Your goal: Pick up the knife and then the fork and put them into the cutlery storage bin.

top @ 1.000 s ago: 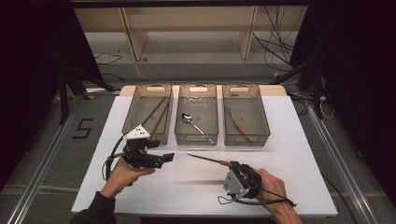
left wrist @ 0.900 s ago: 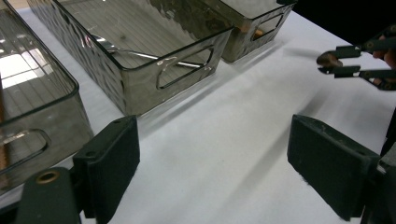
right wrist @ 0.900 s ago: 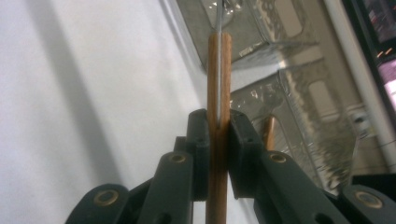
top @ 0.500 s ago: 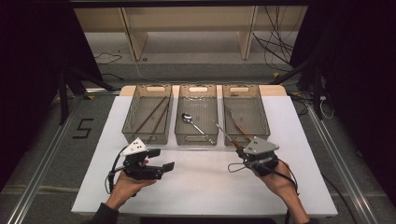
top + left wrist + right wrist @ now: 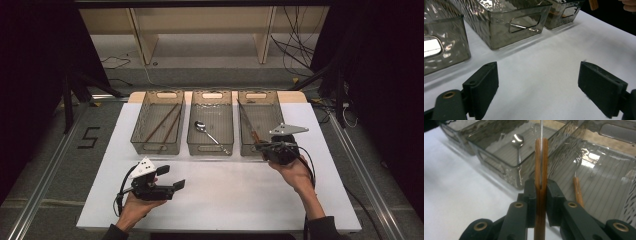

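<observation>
Wooden-handled knife (image 5: pixel 541 182) is clamped in your right gripper (image 5: pixel 264 148), which has swung from mid-table to the right bin's (image 5: pixel 272 96) near edge, blade over it. Your left gripper (image 5: pixel 172 178) sank lower, jaws wide, empty, over bare white table (image 5: pixel 240 200).

The wooden-handled utensil (image 5: pixel 540 182) is a slim piece of cutlery with a warm brown handle, split down its middle by a thin metal strip that runs on as a narrow silvery shaft (image 5: pixel 246 119). It is clamped by the handle, lifted clear of the white table, and slants over the right-hand bin toward 11 o'clock in the high view. Its handle end sits at about 4 o'clock from the table's centre.
</observation>
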